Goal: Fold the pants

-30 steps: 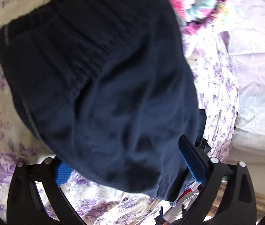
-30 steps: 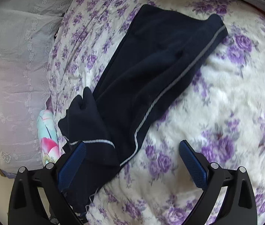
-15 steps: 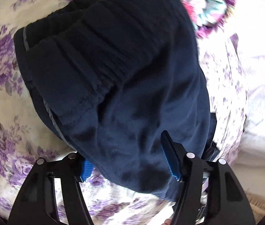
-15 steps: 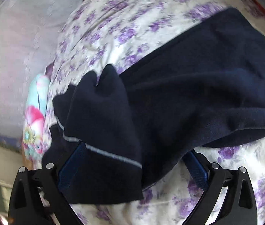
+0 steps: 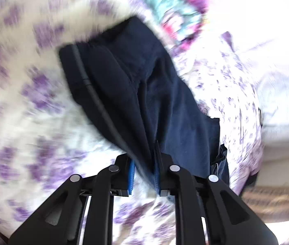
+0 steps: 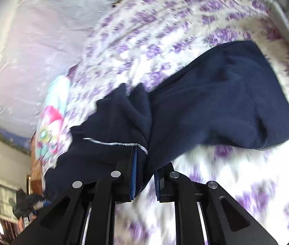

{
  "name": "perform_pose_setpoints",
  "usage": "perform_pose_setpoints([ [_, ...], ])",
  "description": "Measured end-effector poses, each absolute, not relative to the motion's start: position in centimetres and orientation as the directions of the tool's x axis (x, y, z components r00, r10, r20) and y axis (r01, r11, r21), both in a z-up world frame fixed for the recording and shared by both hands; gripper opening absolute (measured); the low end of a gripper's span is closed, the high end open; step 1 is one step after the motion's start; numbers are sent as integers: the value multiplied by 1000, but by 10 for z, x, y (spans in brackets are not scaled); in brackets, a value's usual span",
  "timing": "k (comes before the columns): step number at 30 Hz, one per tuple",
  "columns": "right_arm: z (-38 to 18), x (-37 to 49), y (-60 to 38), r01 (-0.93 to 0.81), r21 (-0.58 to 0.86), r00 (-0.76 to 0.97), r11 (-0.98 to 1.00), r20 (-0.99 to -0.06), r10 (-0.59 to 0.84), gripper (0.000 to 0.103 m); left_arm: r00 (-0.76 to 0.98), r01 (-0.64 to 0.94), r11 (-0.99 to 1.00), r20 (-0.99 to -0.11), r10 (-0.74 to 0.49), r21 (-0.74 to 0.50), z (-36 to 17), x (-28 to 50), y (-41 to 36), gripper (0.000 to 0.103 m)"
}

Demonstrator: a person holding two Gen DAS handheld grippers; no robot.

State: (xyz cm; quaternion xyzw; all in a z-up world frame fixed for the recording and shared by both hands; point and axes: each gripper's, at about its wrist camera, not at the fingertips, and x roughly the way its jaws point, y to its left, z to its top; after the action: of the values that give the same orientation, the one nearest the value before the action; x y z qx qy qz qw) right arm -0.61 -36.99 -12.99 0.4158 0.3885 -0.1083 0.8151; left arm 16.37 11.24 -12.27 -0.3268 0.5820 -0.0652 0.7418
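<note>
Gripping the dark navy fleece pants [image 5: 144,85] at two places, both tongs are clenched on cloth. Left wrist view: the left tongs [image 5: 144,175] pinch a gathered fold of fabric between blue pads; from there the garment runs up and away to its elastic waistband, lying on the white bedspread with purple flowers [image 5: 21,106]. A grey piping stripe follows the left side seam. A crumpled turquoise-and-pink cloth [image 5: 177,6] lies beyond the waistband. Right wrist view: the right tongs [image 6: 145,175] clamp the pants [image 6: 216,102] near a hem edged in pale piping [image 6: 111,141]; the bulk of the garment extends up and to the right across the bedspread [image 6: 165,20]. Its long axis thus runs diagonally from each grip toward the far end. Both views are blurred. Judged step: lifting to lay one half over the other. Keeping both grips level and the cloth taut should prevent bunching; uneven tension may skew the fold.
</note>
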Motion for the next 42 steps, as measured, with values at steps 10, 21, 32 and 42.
perform_pose_setpoints([
  [10, -163, -143, -339, 613, 598, 573, 517, -787, 231, 14, 262, -276, 828, -867, -424, -488, -140, 72, 148, 11],
  [21, -192, -132, -370, 582, 801, 767, 138, -597, 234, 73, 336, -351, 775, -843, -420, -526, -169, 163, 159, 72],
  [32, -162, -138, -375, 628, 691, 720, 357, -690, 67, 9, 394, -244, 872, -865, -311, -425, -145, 167, 153, 40],
  [42, -130, -158, -350, 575, 453, 549, 681, -831, 89, 9, 392, -336, 844, -877, -278, -418, -111, 48, 197, 33],
])
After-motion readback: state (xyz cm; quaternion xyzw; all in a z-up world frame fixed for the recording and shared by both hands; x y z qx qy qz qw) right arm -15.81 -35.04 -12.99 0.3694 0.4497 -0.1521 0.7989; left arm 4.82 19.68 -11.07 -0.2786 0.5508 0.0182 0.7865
